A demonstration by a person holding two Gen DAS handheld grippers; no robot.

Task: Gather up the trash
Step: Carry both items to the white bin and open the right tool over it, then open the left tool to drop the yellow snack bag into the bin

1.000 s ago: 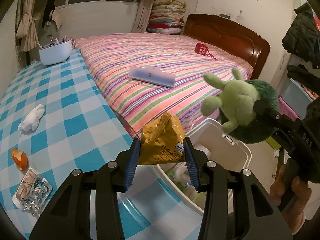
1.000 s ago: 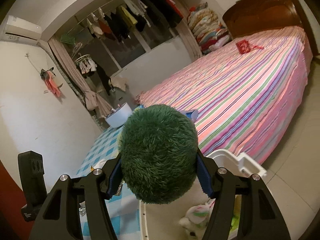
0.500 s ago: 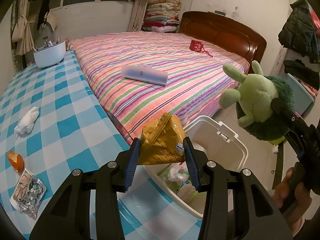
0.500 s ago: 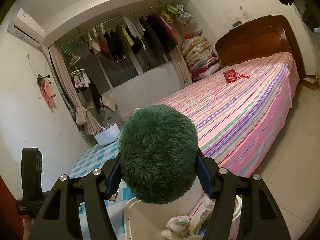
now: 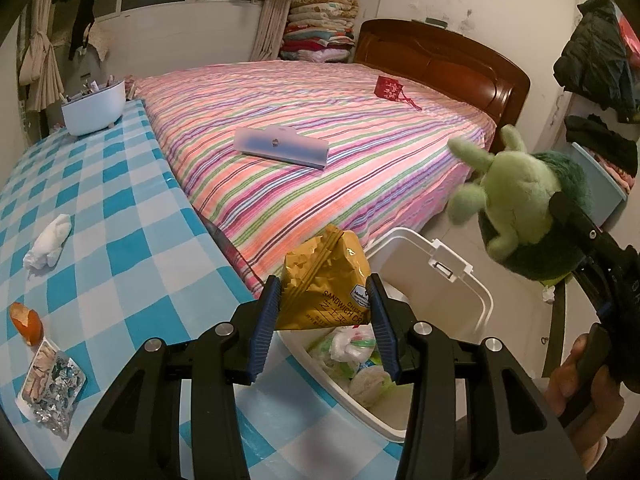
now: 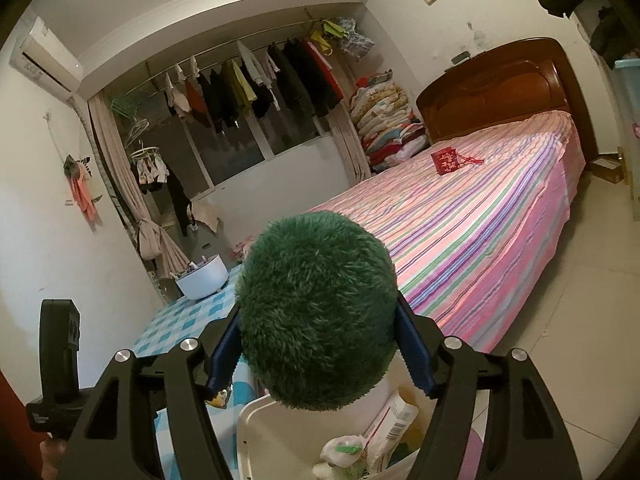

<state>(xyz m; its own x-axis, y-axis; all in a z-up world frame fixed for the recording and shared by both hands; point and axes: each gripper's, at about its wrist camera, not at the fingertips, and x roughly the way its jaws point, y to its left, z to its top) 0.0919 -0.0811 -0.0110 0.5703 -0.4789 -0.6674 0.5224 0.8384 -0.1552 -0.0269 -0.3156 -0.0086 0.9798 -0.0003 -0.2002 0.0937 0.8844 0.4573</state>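
My left gripper [image 5: 326,312] is shut on a crumpled yellow cracker bag [image 5: 324,280] and holds it above the near edge of the open white trash bin [image 5: 472,280], which holds wrappers and tissue. My right gripper [image 6: 320,344] is shut on a green plush toy [image 6: 316,320], above the bin [image 6: 260,432]. The toy also shows at the right of the left wrist view [image 5: 528,216]. A crumpled white tissue [image 5: 50,242], an orange peel [image 5: 26,318] and a foil wrapper [image 5: 50,388] lie on the blue checked table [image 5: 120,240].
A bed with a striped cover [image 5: 320,120] runs along the table, with a blue-grey pouch [image 5: 282,146] and a small red bag [image 5: 390,88] on it. A white tub [image 5: 94,108] stands at the table's far end. Clothes hang on the right wall.
The left gripper with the bag has moved further over the bin. The right gripper with the plush toy has risen and tilted upward beside the bin.
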